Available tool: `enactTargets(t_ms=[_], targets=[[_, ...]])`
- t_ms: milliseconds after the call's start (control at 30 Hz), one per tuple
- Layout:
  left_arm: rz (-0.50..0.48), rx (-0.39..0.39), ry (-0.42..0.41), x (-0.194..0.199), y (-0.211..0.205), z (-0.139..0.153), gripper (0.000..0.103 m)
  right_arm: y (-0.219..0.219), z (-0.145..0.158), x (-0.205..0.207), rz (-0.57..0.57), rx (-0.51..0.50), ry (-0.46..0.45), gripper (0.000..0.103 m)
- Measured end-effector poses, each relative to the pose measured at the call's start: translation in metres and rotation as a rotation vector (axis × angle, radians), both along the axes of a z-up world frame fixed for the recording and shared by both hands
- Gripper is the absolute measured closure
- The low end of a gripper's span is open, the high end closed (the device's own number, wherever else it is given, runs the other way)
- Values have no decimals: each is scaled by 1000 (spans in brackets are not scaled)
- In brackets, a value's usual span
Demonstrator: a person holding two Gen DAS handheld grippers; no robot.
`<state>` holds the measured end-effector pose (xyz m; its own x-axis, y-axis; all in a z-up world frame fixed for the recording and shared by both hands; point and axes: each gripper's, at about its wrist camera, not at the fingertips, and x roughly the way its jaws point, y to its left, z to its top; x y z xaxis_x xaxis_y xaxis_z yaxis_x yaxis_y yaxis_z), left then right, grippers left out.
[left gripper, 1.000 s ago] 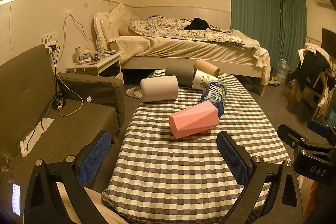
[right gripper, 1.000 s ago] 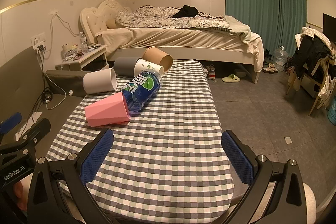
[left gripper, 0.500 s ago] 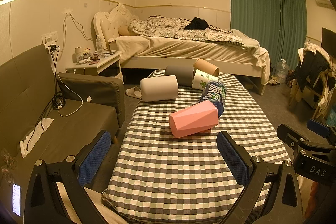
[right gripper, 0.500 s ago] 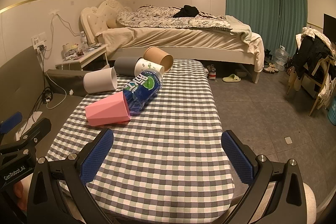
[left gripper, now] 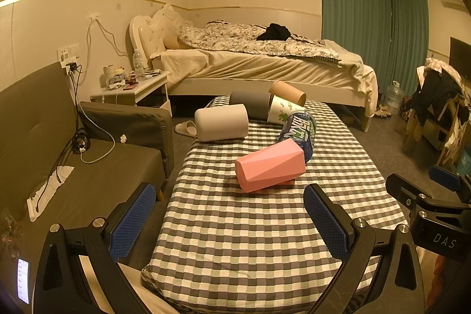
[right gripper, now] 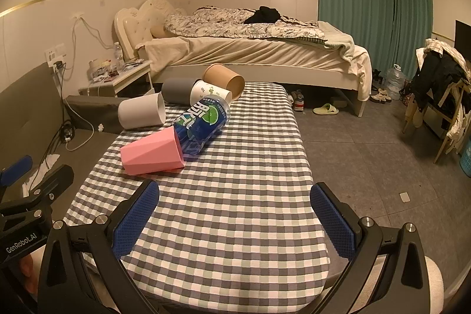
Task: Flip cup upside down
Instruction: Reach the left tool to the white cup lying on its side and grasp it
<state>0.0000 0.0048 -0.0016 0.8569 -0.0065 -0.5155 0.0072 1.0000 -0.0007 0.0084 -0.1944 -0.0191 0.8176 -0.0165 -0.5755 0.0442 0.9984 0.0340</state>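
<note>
Six cups lie toppled on the checked tabletop [left gripper: 250, 240]; both claws gape empty, well short of them.
Nearest, the pink faceted cup [left gripper: 270, 164] lies on its side, mouth touching the blue printed cup [right gripper: 203, 124]. It looks light, stiff and probably slick plastic, so grip across the flat facets at mid-body. The right wrist view shows the left claw [left gripper: 229, 221] lower left; the left view shows the pink cup's closed base, while the right claw [right gripper: 232, 219] camera reveals open mouths.

Left black plastic two-finger gripper [left gripper: 229, 222]: blue textured pads [left gripper: 134, 221], silver screws, lit phone screen at 8 o'clock | Right black plastic two-finger gripper [right gripper: 235, 221]: matching blue textured pads [right gripper: 331, 221], silver screws; white "DAS" lettering on its side, "GenRobot.AI" on the left one | Bare skin at lower corners.
</note>
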Motion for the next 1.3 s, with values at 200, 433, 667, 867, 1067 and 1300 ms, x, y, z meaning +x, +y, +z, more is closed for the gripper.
enactTargets(t_ms=[200,433,667,867,1067,1300], targets=[[-9,-17,8,2,-3,-4,0,4,4,-3,1,0,2,0],[-34,-66,44,8,8,-6,0,15,0,-7,5,-13,9,0],[-53,-91,125,35,24,-7,0,16,9,5,8,-17,39,0],[-146,-11,143,74,36,1,0,25,17,37,14,4,85,0],[-277,128,129,132,42,6,0,41,19,91,38,14,161,0],[-471,321,138,207,34,-22,0,55,13,140,59,22,206,0]])
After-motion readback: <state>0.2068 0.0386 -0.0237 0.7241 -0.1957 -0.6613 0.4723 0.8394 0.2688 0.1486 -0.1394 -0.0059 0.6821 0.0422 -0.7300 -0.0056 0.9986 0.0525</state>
